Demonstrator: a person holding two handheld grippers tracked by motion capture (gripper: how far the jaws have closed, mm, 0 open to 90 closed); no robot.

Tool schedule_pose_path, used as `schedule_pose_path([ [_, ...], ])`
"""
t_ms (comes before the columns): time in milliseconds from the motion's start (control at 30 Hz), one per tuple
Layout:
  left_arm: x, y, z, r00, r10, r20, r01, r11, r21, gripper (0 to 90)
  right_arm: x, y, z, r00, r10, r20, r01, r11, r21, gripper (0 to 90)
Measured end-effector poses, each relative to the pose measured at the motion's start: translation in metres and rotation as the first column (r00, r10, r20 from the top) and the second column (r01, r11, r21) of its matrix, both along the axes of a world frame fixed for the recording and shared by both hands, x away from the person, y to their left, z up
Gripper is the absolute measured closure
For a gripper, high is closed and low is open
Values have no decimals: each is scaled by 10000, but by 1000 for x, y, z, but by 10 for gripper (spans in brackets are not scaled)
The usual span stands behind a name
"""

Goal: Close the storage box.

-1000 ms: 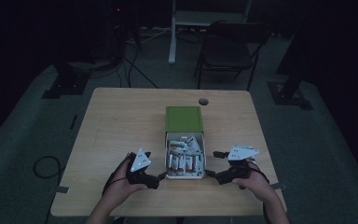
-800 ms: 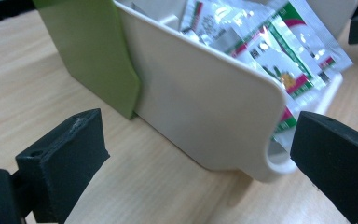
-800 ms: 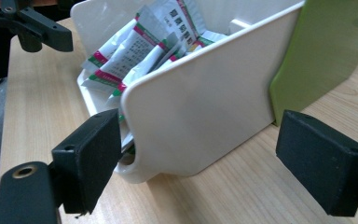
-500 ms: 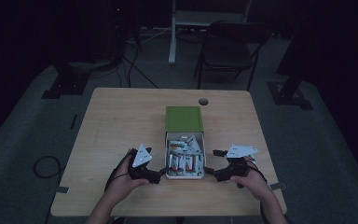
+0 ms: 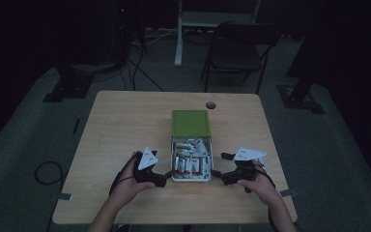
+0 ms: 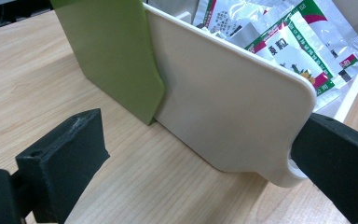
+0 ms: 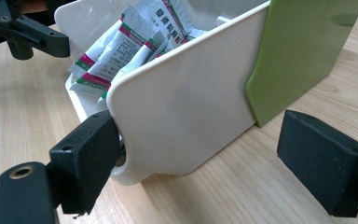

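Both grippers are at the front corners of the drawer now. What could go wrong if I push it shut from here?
1. The sachets stand above the white drawer rim; sliding into the green sleeve may catch or crumple them.
2. The left gripper and right gripper jaws are open, each with one jaw at a rounded corner, so uneven pushing might skew the drawer or slide the whole box across the table.

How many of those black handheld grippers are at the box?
2: the left gripper sits at the white drawer's near left corner, the right gripper at its near right corner.

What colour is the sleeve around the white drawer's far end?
Olive green sleeve, clearest in the left gripper view.
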State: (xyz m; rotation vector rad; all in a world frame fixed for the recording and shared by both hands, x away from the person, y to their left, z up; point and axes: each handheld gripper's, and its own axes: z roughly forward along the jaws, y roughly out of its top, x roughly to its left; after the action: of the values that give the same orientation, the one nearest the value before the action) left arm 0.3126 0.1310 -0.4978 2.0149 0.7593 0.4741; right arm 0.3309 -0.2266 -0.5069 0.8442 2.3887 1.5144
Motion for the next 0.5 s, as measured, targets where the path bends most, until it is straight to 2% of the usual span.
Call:
schedule_pose_path([
  [267,5,-2,0,10000,74,40,-75,9999,141,36,3,1,0,9998,-169,80,170,9998,-48,129],
  [500,10,-3,0,9999,138,25,-138,9999,102,36,6,1,0,9994,-324,99,325,9995,-62,129],
])
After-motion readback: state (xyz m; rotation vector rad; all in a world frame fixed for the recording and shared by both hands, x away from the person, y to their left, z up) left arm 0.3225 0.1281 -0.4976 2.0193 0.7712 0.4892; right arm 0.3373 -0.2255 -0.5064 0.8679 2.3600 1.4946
